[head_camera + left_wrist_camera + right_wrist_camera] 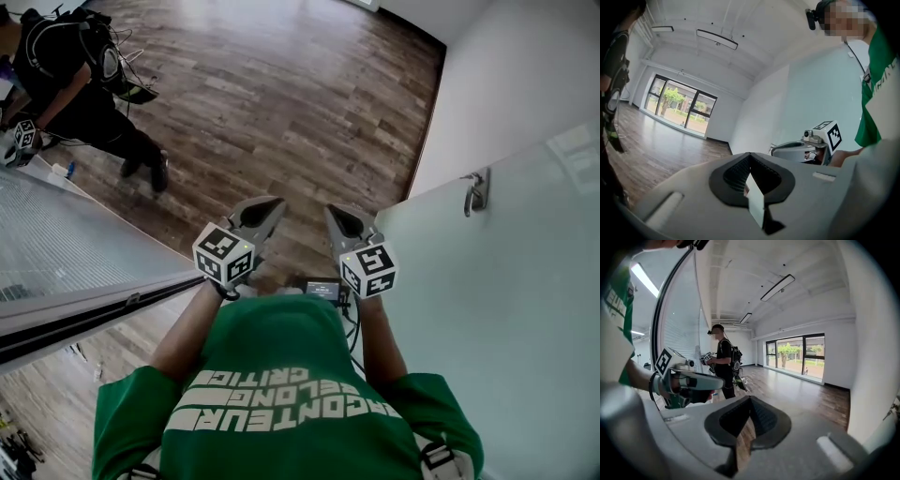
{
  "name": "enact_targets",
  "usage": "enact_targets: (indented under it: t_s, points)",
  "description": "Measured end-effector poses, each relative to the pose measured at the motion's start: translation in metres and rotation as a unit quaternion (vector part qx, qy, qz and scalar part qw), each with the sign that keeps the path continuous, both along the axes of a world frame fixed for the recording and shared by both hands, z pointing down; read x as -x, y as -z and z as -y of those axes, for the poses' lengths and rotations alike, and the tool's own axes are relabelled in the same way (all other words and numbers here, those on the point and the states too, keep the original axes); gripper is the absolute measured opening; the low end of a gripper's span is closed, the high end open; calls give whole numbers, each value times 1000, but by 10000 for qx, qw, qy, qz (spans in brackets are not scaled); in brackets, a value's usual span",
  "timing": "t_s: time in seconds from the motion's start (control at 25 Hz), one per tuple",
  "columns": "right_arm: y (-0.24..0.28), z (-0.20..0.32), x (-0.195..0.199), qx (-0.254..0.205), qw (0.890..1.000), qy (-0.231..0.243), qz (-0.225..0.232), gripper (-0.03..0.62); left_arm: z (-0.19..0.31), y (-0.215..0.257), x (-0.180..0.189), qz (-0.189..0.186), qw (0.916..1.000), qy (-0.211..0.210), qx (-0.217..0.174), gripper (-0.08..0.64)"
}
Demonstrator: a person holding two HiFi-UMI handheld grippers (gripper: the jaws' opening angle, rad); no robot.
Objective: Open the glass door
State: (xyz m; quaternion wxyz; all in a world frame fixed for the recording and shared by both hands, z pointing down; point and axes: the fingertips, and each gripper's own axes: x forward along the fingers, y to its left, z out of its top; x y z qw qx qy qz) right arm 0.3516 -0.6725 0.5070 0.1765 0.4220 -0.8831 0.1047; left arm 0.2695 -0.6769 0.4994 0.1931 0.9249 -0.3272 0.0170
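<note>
The frosted glass door stands at my right, and its metal handle sits near the door's upper edge in the head view. I hold both grippers in front of my chest, over the wooden floor and left of the door. My left gripper is shut with nothing in it, and so is my right gripper. The handle lies to the right of the right gripper and beyond it, well apart. In the left gripper view the left gripper points into the room with the door to its right. The right gripper also points into the room.
A glass wall with blinds and a dark frame runs along my left. Another person in black stands at the far left with grippers in hand, the same person showing in the right gripper view. A white wall rises beyond the door.
</note>
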Motion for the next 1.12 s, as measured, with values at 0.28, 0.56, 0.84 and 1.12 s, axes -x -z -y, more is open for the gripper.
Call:
enact_targets:
  t_s: [0.28,0.56,0.84,1.12]
  points:
    - [-1,-5,25,2,9993,346,-120,-6,4,-13,6,89,9998,103,153,17]
    - [1,0,30,-29,9991,367,-211,-6,8,-12,9,52,9998,83,174,17]
    - [5,7,31,-84,9989,364,-266,-7,12,-10,10,78,9998,14,159,17]
    - [6,15,24,-104,9994,258,-213,-8,16,-12,12,148,9998,7,162,17]
